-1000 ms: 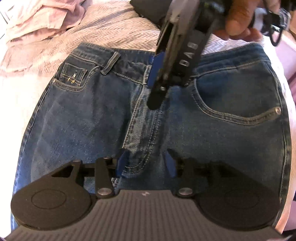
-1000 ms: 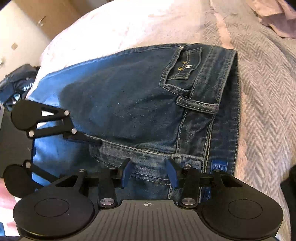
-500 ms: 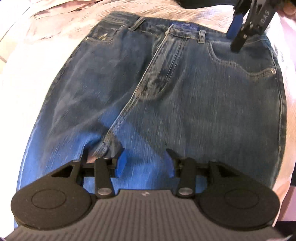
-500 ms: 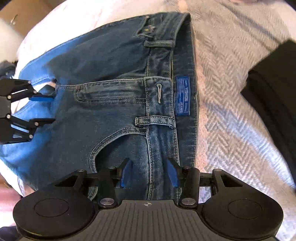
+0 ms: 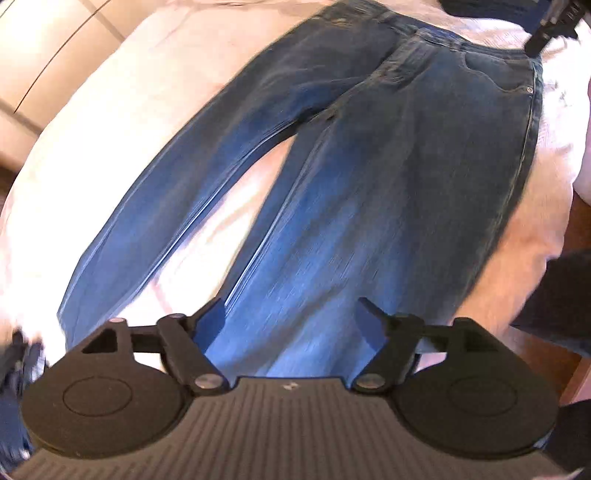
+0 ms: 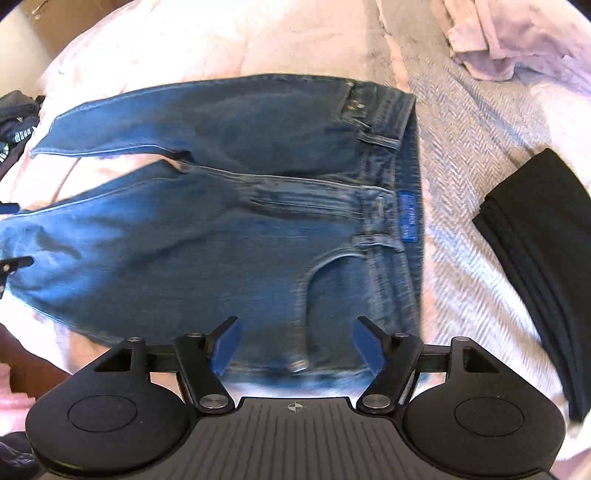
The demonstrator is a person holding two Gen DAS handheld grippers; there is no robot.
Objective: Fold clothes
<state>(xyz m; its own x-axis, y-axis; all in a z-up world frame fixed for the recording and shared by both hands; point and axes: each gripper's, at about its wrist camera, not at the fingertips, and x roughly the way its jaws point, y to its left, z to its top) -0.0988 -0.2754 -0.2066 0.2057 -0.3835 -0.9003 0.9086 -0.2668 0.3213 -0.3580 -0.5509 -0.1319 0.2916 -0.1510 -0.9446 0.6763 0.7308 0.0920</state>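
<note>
Blue jeans (image 5: 369, 166) lie flat, front up, on the bed with the legs spread apart. My left gripper (image 5: 291, 321) hovers above the lower part of one leg, its jaws opening with nothing between them. In the right wrist view the jeans (image 6: 221, 221) run sideways, waistband and blue label (image 6: 408, 218) to the right. My right gripper (image 6: 295, 336) hangs over the hip pocket near the waistband, jaws opening and empty. The right gripper's fingers (image 5: 543, 29) show at the top right of the left wrist view.
A folded black garment (image 6: 535, 258) lies on the grey herringbone blanket (image 6: 461, 147) beyond the waistband. A crumpled pale pink garment (image 6: 498, 44) sits further back. Dark clothes (image 6: 18, 122) lie past the leg ends. The bed's edge (image 5: 546, 258) drops off beside the jeans.
Both grippers have lifted off the jeans and spread their jaws wider. The left one moved back from the fly to over the legs; the right one moved along the waistband to the hip.
</note>
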